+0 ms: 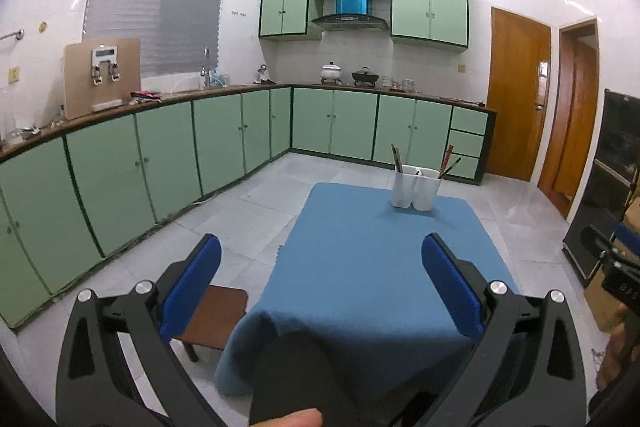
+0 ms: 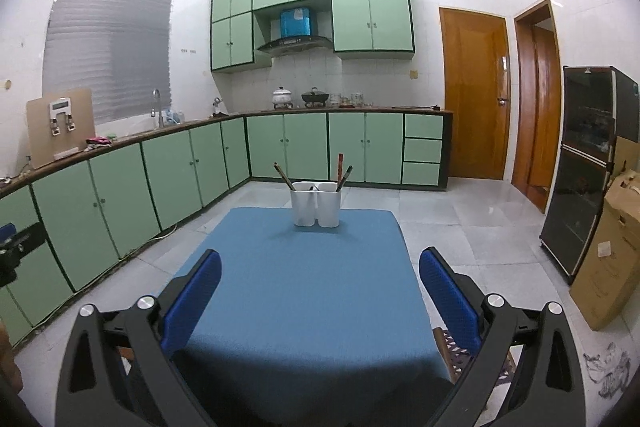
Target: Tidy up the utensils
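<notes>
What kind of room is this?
It looks like a home kitchen. Green cabinets run along the walls, a sink tap stands under the window, and pots sit on the stove below a range hood. A white utensil holder stands on the blue table.

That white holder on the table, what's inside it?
The white holder has two compartments. Chopsticks lean from the left one, more chopsticks from the right. A dark utensil tip peeks near the divider. Its walls hide everything lower.
</notes>
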`<state>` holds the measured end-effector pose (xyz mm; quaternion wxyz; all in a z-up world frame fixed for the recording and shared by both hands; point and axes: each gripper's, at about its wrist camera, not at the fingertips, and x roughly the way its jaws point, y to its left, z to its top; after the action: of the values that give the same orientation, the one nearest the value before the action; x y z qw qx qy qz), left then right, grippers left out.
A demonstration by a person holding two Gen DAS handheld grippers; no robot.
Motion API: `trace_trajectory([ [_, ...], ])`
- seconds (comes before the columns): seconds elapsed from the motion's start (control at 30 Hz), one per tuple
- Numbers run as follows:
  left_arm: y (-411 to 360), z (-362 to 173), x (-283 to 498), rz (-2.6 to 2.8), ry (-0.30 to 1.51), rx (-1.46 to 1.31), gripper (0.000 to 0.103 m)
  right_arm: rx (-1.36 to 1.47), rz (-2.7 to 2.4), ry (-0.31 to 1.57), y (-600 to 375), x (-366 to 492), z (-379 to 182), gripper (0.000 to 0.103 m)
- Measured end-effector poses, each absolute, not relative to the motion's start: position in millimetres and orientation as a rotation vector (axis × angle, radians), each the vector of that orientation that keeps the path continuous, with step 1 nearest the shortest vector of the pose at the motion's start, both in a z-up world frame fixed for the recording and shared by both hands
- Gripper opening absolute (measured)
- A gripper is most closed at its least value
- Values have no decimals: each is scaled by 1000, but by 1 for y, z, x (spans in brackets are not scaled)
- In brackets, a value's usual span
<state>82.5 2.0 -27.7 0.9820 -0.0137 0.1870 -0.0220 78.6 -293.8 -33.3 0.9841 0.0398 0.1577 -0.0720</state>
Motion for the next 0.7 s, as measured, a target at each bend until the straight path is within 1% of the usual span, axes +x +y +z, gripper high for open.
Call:
trace_trajectory([
  [0.2,7,-21,36,-33,358,-20,97,59,-148,294,-281,43,-22,97],
  [0.43,11,-7,-9,-23,314,-3,97,42,-145,288,-272,14,-28,97],
  [0.7,6,7,-41,-23,253,7,97,64,-167,241,-275,-6,-19,97],
])
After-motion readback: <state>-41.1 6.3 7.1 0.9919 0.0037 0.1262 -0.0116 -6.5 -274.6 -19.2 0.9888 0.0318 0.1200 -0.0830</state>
